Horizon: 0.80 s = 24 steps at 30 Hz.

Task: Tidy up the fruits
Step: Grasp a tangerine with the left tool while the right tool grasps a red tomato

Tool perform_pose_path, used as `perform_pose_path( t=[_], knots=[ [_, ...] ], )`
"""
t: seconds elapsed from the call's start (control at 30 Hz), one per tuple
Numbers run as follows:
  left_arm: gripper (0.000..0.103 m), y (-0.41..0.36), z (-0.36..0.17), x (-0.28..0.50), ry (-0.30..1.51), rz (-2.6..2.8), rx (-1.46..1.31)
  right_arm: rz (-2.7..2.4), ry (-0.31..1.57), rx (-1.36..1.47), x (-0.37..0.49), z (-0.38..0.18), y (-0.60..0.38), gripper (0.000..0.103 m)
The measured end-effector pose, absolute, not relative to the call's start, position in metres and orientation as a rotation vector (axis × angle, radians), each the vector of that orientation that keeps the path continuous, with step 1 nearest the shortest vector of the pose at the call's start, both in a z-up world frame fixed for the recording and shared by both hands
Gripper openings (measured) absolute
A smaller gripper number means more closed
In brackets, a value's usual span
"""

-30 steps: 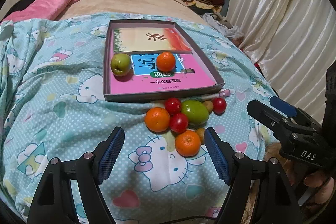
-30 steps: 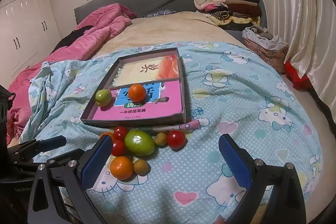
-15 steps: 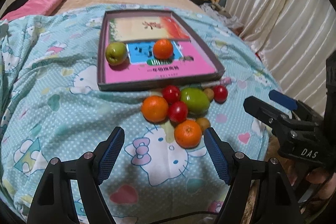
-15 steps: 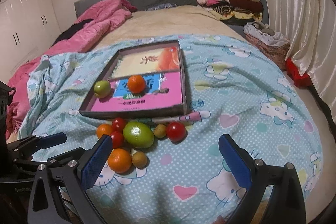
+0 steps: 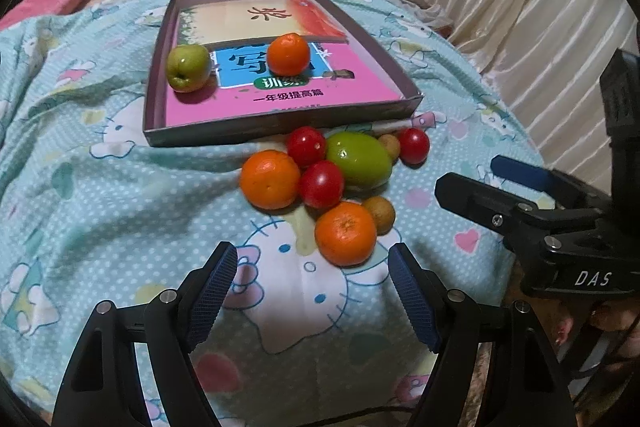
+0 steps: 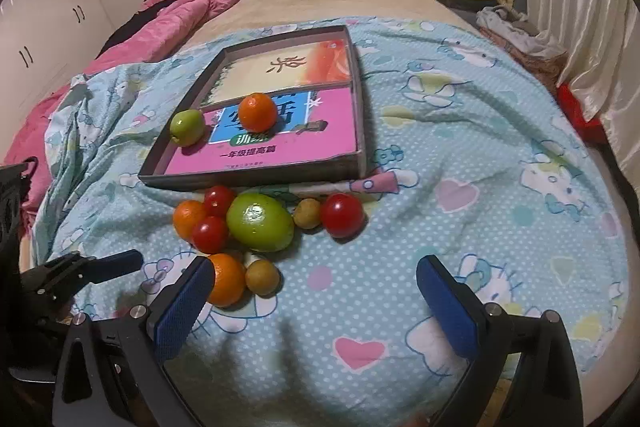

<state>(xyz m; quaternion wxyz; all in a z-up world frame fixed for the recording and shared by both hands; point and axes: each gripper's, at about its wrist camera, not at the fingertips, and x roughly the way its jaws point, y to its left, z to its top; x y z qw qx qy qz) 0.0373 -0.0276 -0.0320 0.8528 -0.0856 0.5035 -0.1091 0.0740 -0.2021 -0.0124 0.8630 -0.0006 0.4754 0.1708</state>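
**On the bed: loose fruit on soft bedding, both grippers wide and empty**

On the bed, a shallow box tray [image 5: 280, 131] rests on the cartoon-print quilt [image 5: 100, 207], already carrying a green fruit [image 5: 188, 67] and an orange [image 5: 288, 53]. The rest of the fruit lies in a tight cluster on the quilt just in front of the tray's near wall.

The left gripper [image 5: 312, 291] stands wide with nothing between its pads. The nearest orange [image 5: 346, 233] sits at about one o'clock from it, just beyond the fingertips. Touching that orange at its two o'clock is a small brown fruit [image 5: 379, 214], and at its eleven o'clock a red tomato [image 5: 321, 183].

The right gripper [image 6: 316, 301] is likewise wide and empty; in its view the same orange [image 6: 227, 279] lies partly behind its left pad.

Risks, as I judge them:
- The quilt is soft and sloped, so a nudge from one pad could send round fruit rolling off towards the bed's edge.
- Closing on the orange may catch the brown fruit or tomato, since they touch.
- Both grippers point at the same cluster and could collide.
- The tray lies on uneven bedding; fruit dropped in may roll.
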Motion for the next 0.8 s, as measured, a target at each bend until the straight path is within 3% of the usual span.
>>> perform_pose_path(
  t=[0.27, 0.33, 0.4, 0.47, 0.8],
  knots=[
    [0.078, -0.037, -0.041, 0.047, 1.074, -0.253, -0.160, 0.306, 1.011, -0.012, 0.093, -0.021, -0.207, 0.101],
    [0.077, -0.041, -0.042, 0.047, 1.069, -0.259, -0.137, 0.287, 1.019, -0.033, 0.101, -0.024, -0.209, 0.097],
    [0.077, -0.043, -0.042, 0.049, 1.067, -0.262, -0.124, 0.276, 1.041, -0.031, 0.108, -0.029, -0.212, 0.085],
    [0.066, -0.045, -0.044, 0.051, 1.067, -0.265, -0.112, 0.277, 1.072, -0.031, 0.113, -0.035, -0.213, 0.077],
    [0.063, -0.048, -0.048, 0.056, 1.075, -0.284, -0.103, 0.289, 1.098, -0.075, 0.121, -0.050, -0.204, 0.056]
  ],
)
